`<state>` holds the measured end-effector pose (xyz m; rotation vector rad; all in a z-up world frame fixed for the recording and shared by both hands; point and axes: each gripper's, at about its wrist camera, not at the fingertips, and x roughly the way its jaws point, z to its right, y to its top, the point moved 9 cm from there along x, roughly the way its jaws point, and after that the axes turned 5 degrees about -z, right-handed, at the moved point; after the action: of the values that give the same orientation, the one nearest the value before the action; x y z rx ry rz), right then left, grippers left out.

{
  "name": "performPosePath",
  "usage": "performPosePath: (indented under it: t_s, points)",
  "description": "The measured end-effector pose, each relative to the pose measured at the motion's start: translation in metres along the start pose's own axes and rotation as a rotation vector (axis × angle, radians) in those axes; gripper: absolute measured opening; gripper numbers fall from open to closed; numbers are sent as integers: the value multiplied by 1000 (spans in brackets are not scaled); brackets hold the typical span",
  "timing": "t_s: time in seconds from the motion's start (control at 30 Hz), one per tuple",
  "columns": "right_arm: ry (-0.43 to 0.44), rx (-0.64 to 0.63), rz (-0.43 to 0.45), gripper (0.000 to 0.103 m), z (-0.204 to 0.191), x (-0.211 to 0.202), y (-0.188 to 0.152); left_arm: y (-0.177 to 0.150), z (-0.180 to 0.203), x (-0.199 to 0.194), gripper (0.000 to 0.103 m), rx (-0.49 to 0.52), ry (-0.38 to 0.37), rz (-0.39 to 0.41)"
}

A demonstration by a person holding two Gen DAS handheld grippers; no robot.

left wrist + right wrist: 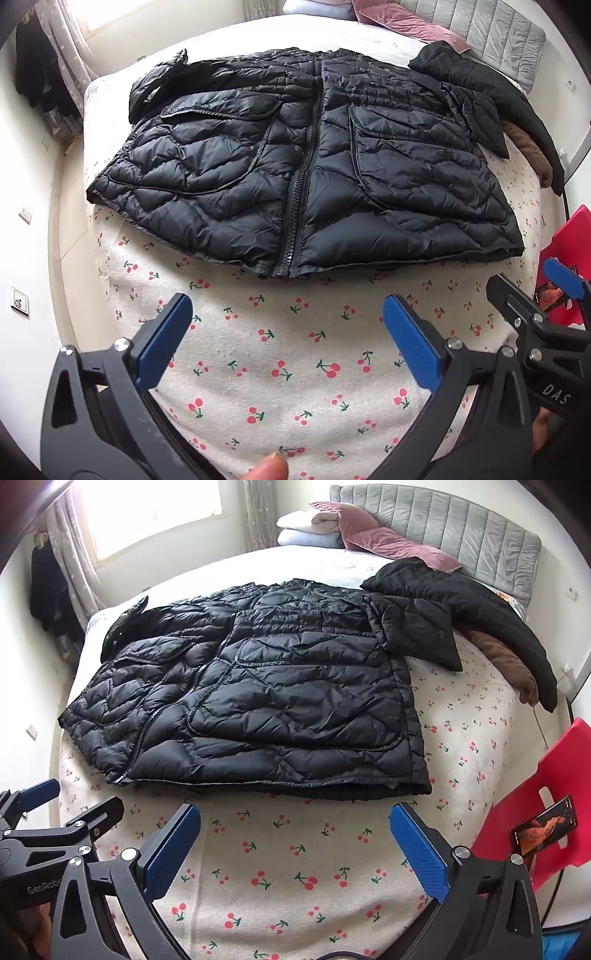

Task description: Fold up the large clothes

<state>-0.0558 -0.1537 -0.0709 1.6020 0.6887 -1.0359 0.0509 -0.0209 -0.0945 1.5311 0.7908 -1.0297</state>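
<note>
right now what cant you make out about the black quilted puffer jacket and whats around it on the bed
- Black quilted puffer jacket: its underside against the cherry-print bedsheet, both views.
- Brown garment: mostly covered by the second black coat, both views.
- Phone on the red plastic chair: screen too small to read, right wrist view.

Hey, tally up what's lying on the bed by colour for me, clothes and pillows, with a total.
Black: 2, the quilted puffer jacket spread flat and another black coat heaped near the headboard
Brown: 1, a garment partly under that coat
Pink: 1, a velvet pillow
White or pale: 2, stacked folded bedding
Total: 6
</note>
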Motion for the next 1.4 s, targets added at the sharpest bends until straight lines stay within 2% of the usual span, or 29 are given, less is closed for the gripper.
performPosePath:
  t_s: [1.4]
  points:
    - [3, -8, -7, 103, -3, 3, -2, 0, -2, 2, 103, -6, -4, -7]
